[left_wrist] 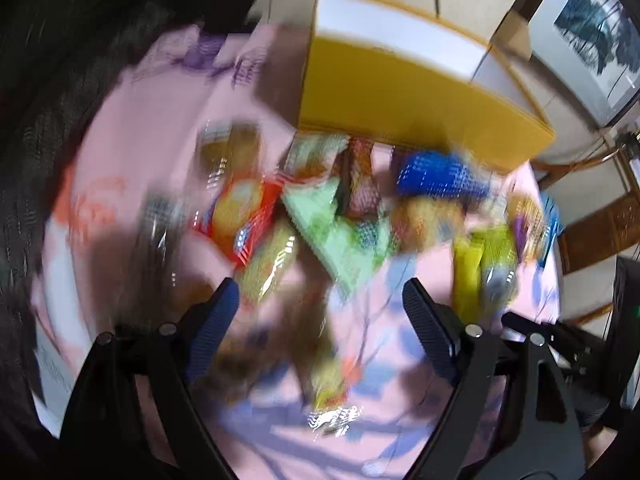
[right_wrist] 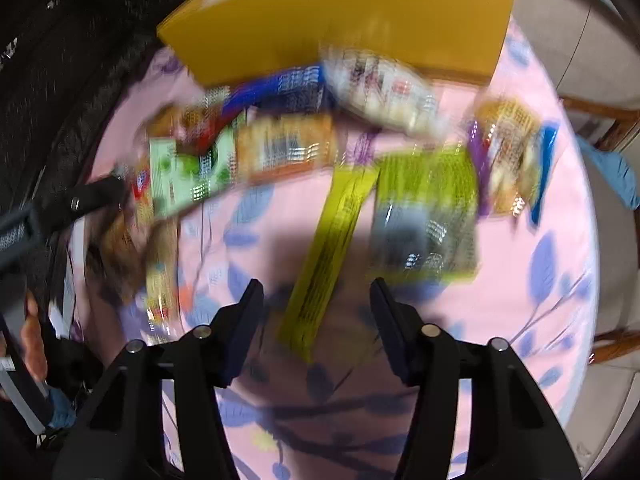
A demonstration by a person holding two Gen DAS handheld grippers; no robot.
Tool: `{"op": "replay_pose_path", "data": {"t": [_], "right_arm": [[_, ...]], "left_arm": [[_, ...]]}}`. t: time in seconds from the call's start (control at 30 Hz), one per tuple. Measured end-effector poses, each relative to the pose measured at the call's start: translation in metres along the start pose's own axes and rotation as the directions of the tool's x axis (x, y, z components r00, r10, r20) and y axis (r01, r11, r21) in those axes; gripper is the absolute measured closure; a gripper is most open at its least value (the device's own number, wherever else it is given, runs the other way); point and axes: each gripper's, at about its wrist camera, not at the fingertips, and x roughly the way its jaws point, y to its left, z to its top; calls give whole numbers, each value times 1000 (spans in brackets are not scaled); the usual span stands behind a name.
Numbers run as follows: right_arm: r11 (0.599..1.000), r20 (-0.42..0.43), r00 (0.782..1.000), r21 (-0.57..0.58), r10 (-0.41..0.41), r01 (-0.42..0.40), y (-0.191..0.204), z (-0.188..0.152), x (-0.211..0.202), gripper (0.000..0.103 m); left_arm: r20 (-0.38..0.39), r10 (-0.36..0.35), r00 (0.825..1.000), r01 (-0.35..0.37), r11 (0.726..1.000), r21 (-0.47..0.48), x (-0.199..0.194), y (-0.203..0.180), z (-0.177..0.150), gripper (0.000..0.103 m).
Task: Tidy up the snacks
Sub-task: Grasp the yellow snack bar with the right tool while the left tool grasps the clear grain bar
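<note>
**Snacks heaped in front of the yellow box**

Both your grippers hang over the pink cloth [right_wrist: 520, 208], jaws apart and empty — left gripper [left_wrist: 320, 304], right gripper [right_wrist: 316, 300]. The snacks [left_wrist: 352, 208] lie in a blurred heap along the near wall of the yellow box [left_wrist: 400, 92]. A yellow-green bar [right_wrist: 332, 240] lies just ahead of your right jaws — a green pack [right_wrist: 428, 204] beside it. Your left gripper shows at the right view's left edge.

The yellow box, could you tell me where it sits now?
In both views the yellow box stands at the table's far edge, behind the snacks.
</note>
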Motion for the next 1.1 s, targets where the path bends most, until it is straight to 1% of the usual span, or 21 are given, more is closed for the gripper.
{"op": "replay_pose_path", "data": {"t": [0.1, 0.2, 0.23, 0.3, 0.33, 0.4, 0.47, 0.5, 0.73, 0.83, 0.9, 0.93, 0.97, 1.0, 1.03, 1.1], "right_arm": [[1000, -7, 1000, 1, 1, -1, 2, -6, 9, 46], [1000, -4, 1000, 11, 10, -10, 4, -4, 17, 48], [1000, -7, 1000, 20, 14, -14, 2, -4, 21, 55], [999, -22, 1000, 32, 14, -13, 1, -2, 31, 60], [1000, 9, 1000, 30, 6, -6, 1, -1, 29, 63], [999, 9, 1000, 23, -25, 25, 3, 3, 33, 67], [999, 16, 999, 22, -47, 47, 4, 4, 34, 75], [998, 22, 998, 17, -67, 66, 4, 4, 35, 81], [998, 29, 999, 39, -43, 42, 1, 0, 36, 82], [998, 29, 999, 40, -42, 41, 1, -1, 35, 81], [998, 30, 999, 43, -41, 40, 1, 0, 36, 81], [998, 30, 999, 44, -40, 39, 2, 0, 35, 81], [998, 31, 999, 45, -40, 38, 0, -1, 35, 81], [998, 32, 999, 46, -40, 38, -1, -2, 34, 82], [998, 32, 999, 48, -41, 39, -1, -2, 33, 81], [998, 33, 999, 52, -41, 39, -1, -3, 32, 81]], "left_arm": [[-39, 21, 999, -20, 1000, 18, 7, 5, -21, 18], [-54, 25, 998, -23, 999, 36, 11, 3, -30, 18], [-55, 26, 998, -24, 999, 42, 12, 1, -31, 18], [-57, 29, 998, -26, 998, 62, 13, -2, -34, 18], [-58, 30, 998, -26, 997, 70, 14, -4, -36, 18], [-64, 31, 997, -26, 997, 75, 15, -6, -39, 18], [-73, 27, 997, -22, 997, 74, 18, -8, -39, 18], [-74, 28, 997, -23, 997, 75, 19, -9, -39, 18], [-84, 40, 996, -34, 996, 77, 32, -12, -43, 18], [-62, 62, 996, -57, 995, 83, 39, -14, -43, 18], [-56, 86, 995, -80, 992, 93, 43, -16, -44, 20], [-53, 106, 993, -100, 990, 101, 46, -18, -44, 33], [-52, 119, 992, -113, 988, 108, 49, -20, -45, 71], [-79, 109, 991, -101, 990, 100, 55, -19, -46, 70], [-59, 116, 991, -110, 989, 94, 54, -20, -46, 73], [-45, 144, 989, -137, 982, 130, 56, -29, -48, 74]]}}
